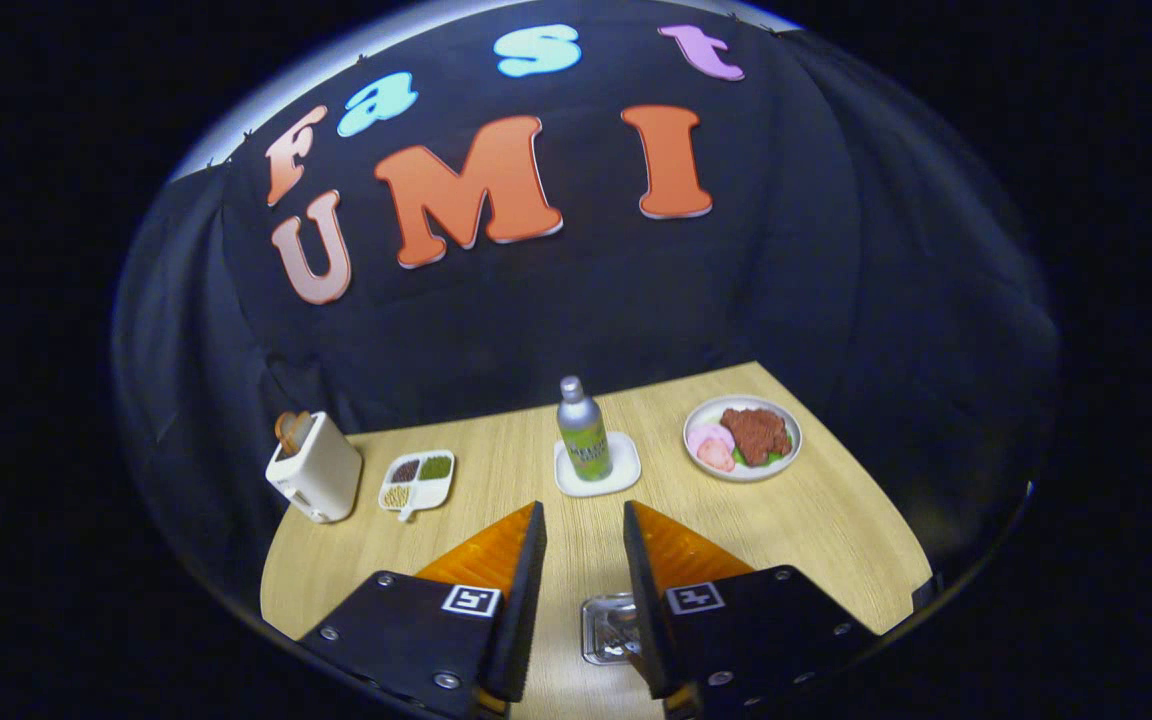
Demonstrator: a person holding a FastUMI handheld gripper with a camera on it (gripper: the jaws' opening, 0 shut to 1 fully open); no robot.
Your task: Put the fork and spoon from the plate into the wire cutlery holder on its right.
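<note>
My gripper (584, 512) is held above the wooden table (836, 540), its fingers open with a gap between the tips and nothing pressed between them. Low down between the two fingers, close to their bases, a small shiny metal object (608, 628) with a squarish outline rests on the table; I cannot tell what it is. Beyond the fingers to the right stands a round plate (742, 437) with brown meat, pink slices and green leaves on it.
A green-labelled metal bottle (583, 430) stands on a small white square dish (597, 468) just ahead of the fingers. Left of it lies a white divided dish of grains (417, 482), then a white toaster (315, 467) with bread. The black cloth wall closes the back.
</note>
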